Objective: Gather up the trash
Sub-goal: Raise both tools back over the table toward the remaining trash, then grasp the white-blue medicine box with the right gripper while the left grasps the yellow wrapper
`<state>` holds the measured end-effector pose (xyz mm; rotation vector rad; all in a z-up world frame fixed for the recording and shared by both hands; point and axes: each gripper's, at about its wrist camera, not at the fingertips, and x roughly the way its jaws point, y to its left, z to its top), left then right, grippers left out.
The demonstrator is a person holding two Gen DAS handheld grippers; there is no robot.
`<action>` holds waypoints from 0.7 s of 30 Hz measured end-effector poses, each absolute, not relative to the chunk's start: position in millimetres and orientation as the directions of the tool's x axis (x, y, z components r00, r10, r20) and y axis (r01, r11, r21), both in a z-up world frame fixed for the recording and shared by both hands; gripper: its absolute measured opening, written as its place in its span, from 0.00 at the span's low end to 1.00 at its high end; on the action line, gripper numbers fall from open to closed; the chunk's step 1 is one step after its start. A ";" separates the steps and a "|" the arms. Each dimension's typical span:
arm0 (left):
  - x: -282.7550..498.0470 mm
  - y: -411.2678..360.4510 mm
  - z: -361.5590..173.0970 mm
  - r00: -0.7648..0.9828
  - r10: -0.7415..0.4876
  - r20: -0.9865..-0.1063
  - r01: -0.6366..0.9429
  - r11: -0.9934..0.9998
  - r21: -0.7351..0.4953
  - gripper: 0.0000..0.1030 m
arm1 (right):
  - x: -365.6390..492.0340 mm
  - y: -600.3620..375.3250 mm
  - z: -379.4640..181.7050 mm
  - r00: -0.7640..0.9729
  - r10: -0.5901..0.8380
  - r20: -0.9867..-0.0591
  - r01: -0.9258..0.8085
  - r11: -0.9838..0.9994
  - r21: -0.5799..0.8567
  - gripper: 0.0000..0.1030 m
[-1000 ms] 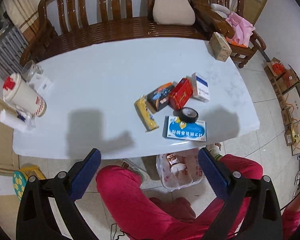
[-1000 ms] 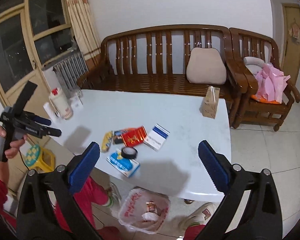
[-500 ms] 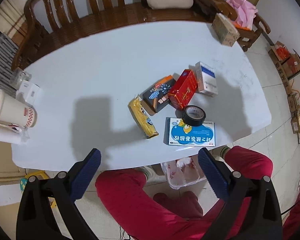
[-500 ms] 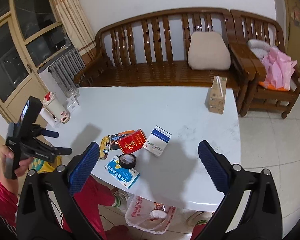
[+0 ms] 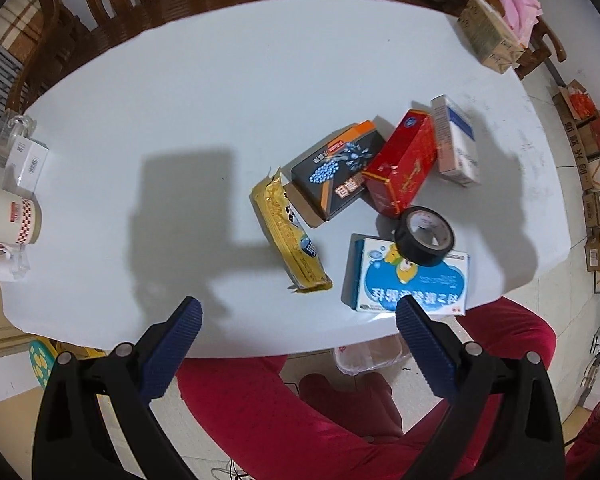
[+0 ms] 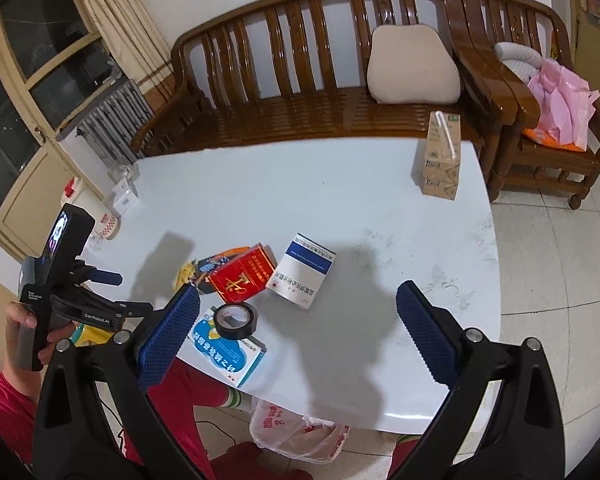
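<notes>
1. Right, your left gripper (image 5: 298, 322) hangs wide and empty over the white table (image 5: 180, 120)'s near edge; your right gripper (image 6: 298, 312) too.
2. Below the edge, the plastic bag (image 6: 296, 432) sits on the floor.
3. Next, the blue-and-white box (image 5: 410, 280) carries the black tape roll (image 5: 424, 236).
4. Beyond: the yellow wrapper (image 5: 288, 236), dark box (image 5: 336, 172), red box (image 5: 404, 164) and white box (image 5: 456, 140), clustered.

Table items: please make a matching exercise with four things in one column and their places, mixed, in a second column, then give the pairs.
Things:
1. tape roll
2. yellow wrapper
3. brown carton
4. plastic bag

Places:
A. on the floor under the table's near edge
B. alone near the far corner by the armchair
C. partly on the blue and white box
D. left of the dark box

Pairs: 1-C, 2-D, 3-B, 4-A
</notes>
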<state>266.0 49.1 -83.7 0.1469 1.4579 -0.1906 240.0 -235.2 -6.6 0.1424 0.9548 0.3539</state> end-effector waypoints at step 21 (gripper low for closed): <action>296.4 57.3 -143.7 0.061 -0.020 -0.998 0.166 0.986 -0.009 0.92 | 325.9 -209.6 -108.0 0.355 0.411 -0.840 -0.150 0.912 0.383 0.94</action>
